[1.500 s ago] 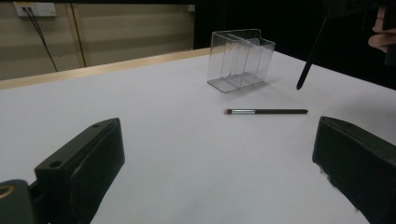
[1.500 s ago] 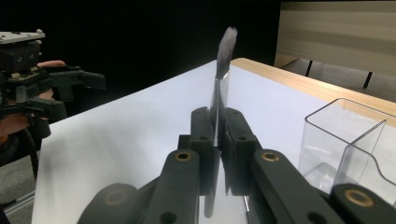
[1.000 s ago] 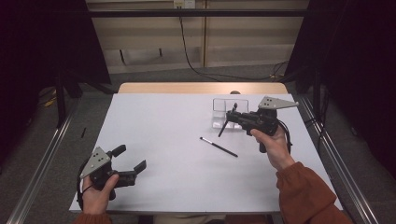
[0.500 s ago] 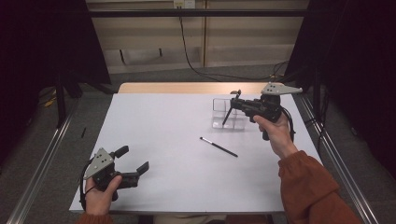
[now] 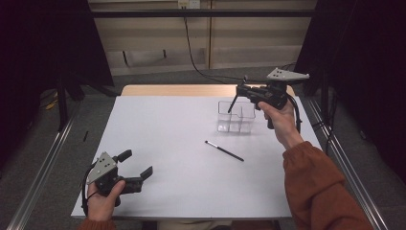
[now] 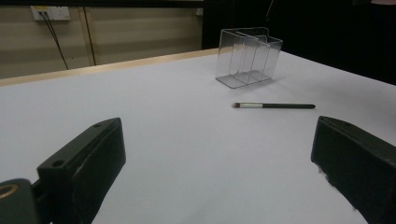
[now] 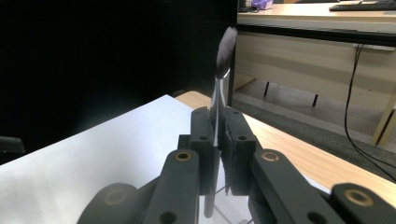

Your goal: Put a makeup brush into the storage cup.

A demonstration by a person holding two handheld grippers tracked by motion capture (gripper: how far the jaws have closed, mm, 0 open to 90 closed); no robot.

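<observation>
My right gripper (image 5: pixel 242 92) is shut on a thin makeup brush (image 5: pixel 233 103), held in the air above the back of a clear divided container (image 5: pixel 235 120). In the right gripper view the brush (image 7: pixel 224 49) stands up between the pressed pads, dark bristles on top, and the gripper (image 7: pixel 217 135) points past the table's far edge. A second black brush (image 5: pixel 224 150) lies flat on the white table in front of the container. My left gripper (image 5: pixel 135 163) rests open near the table's front left corner. In its own view the left gripper (image 6: pixel 219 158) faces the lying brush (image 6: pixel 275 106) and the container (image 6: pixel 247 56).
The white table (image 5: pixel 167 129) has a wooden strip (image 5: pixel 177 90) along its far edge. Metal rails (image 5: pixel 43 163) run along both sides of the table. A black cable (image 5: pixel 191 52) hangs down the back wall.
My right gripper has risen and moved toward the far side of the table with the brush still in it, now over the container. The left gripper has stayed put.
</observation>
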